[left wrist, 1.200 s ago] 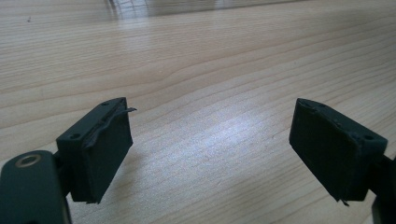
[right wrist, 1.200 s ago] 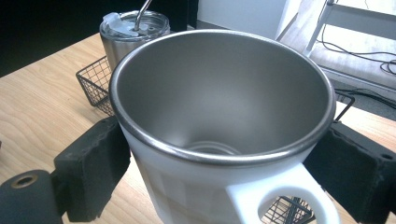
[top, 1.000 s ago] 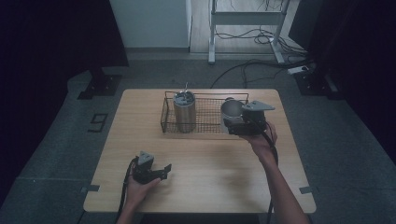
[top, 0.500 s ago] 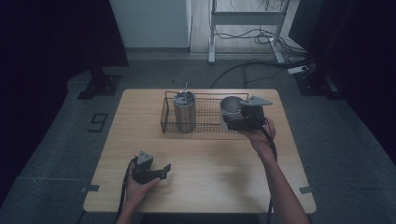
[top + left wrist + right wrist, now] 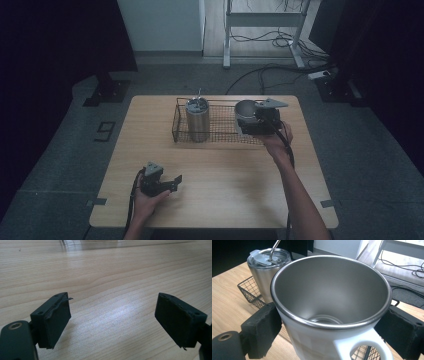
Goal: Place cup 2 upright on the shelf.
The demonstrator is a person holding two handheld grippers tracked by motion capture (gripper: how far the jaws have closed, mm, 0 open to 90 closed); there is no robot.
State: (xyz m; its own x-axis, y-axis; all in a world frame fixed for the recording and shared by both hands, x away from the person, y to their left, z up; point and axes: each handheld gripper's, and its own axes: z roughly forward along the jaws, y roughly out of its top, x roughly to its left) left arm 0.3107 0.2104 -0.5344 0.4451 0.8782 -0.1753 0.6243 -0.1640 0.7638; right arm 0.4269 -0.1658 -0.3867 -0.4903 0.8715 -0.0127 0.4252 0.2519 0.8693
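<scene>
Near desk's far right edge, steel-lined mug clamped by right gripper jaws below rim; rigid, slick, judged light. Left gripper spread, empty.

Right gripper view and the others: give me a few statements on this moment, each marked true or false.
1. The right gripper is clamped on a white mug with a steel inside. True.
2. The mug is full of liquid. False: it is empty, its bottom shows.
3. The left gripper holds a spoon. False: it is open over bare table, with nothing between its jaws.
4. A lidded steel tumbler with a straw stands in the wire basket. True.
5. The tumbler lies on its side. False: it stands upright.
</scene>
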